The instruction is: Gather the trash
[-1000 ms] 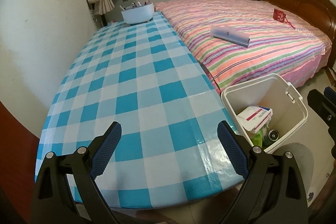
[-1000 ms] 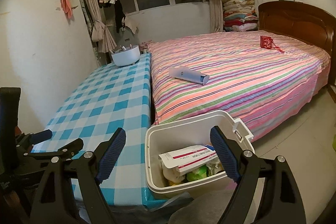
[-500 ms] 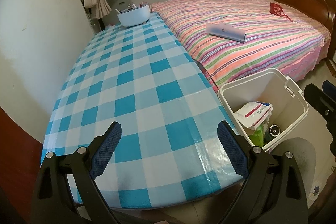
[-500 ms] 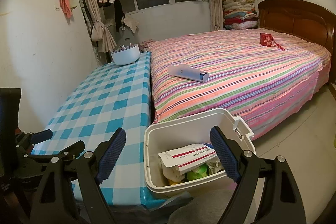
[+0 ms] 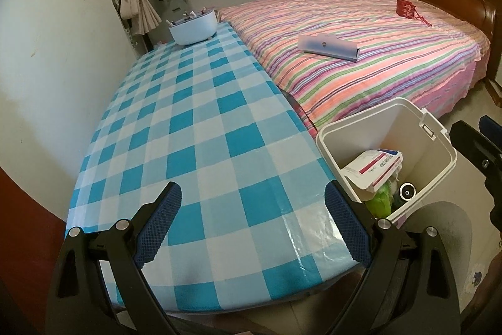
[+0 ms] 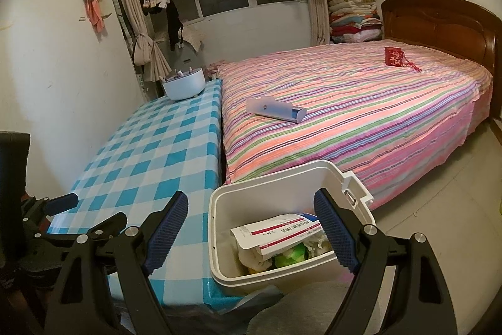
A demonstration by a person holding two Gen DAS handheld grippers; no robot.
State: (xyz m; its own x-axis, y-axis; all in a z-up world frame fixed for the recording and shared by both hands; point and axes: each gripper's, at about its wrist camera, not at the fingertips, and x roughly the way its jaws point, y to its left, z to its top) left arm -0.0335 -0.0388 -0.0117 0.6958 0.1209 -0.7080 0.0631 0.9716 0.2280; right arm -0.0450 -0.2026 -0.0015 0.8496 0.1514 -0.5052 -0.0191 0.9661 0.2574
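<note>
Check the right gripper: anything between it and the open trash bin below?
Nothing visible. The right gripper, jaws open and empty, hangs directly over the white bin, which has no lid on. Inside lie a red-and-white box and green trash. The left gripper is off over the checked table.

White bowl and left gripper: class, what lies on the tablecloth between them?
Nothing: in the left wrist view, only bare checked tablecloth runs from the left gripper to the white bowl.
</note>
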